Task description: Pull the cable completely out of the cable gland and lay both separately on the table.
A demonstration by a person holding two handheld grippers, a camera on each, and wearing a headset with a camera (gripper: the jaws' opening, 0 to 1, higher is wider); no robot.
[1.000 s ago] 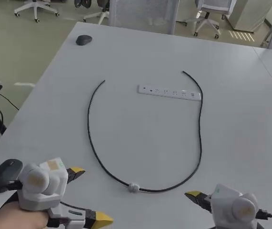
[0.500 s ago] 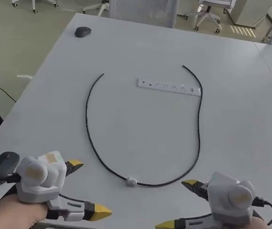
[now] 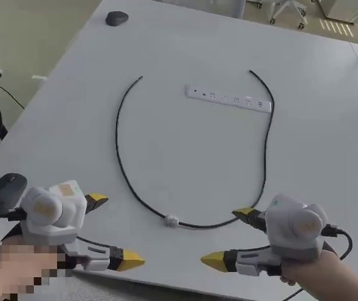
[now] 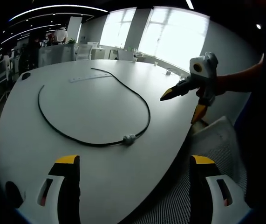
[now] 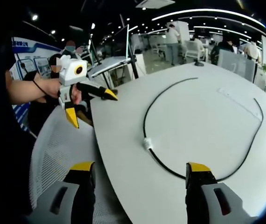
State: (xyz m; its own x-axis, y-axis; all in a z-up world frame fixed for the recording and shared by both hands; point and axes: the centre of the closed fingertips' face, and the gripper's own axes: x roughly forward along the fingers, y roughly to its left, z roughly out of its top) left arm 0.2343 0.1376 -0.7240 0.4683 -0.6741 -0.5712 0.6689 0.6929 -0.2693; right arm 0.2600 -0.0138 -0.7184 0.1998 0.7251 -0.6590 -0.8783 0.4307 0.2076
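Cable lies in a U-shaped loop on the table, with the gland still on it at the bottom of the loop, nearest the person. Left gripper and right gripper hover wide open and empty, one on each side of the gland and about equally near. At the gland the cable runs left to right, so the pull should follow that line.
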